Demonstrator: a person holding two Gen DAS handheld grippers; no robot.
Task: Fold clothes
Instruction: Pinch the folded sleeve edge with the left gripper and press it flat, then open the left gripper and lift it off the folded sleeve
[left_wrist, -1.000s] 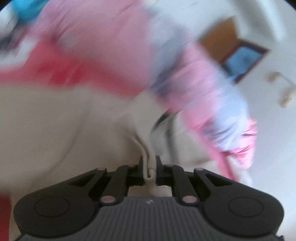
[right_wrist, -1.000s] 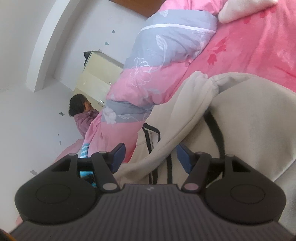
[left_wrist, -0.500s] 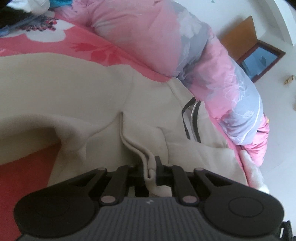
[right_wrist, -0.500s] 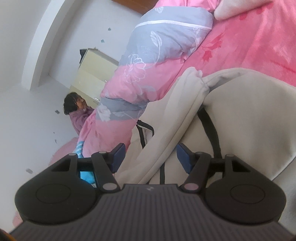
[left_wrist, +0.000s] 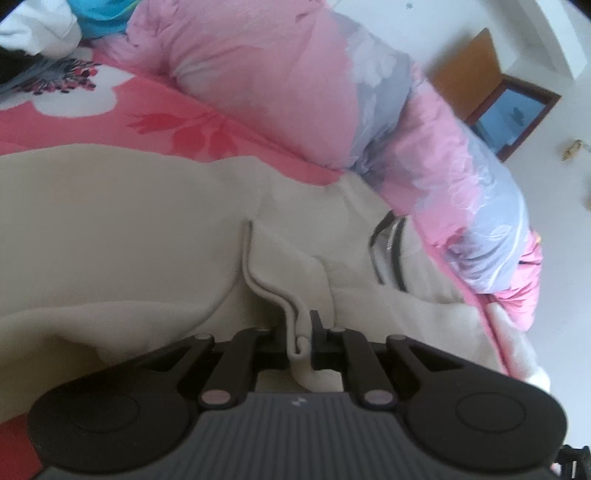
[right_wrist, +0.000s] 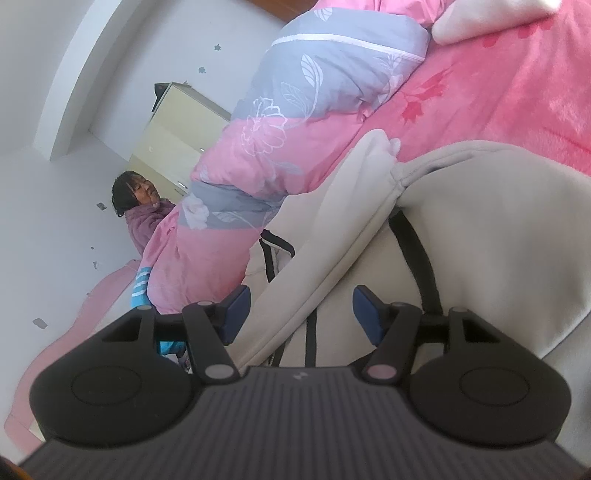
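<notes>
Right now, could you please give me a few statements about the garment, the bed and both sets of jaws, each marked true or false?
1. The left gripper has its jaws shut on an edge of the beige garment. True.
2. The right gripper is clamped tight on fabric. False: its jaws stand apart, with the garment's folded edge between them.
3. The garment has dark zip trim. True.
4. The rolled quilt is green. False: it is pink and grey-blue.
5. The garment lies on a pink floral bedspread. True.

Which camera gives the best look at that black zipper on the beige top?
The left wrist view: the zipper lies in the open, both black edges visible. In the right wrist view, the beige top folds over it, leaving only short stretches.
</notes>
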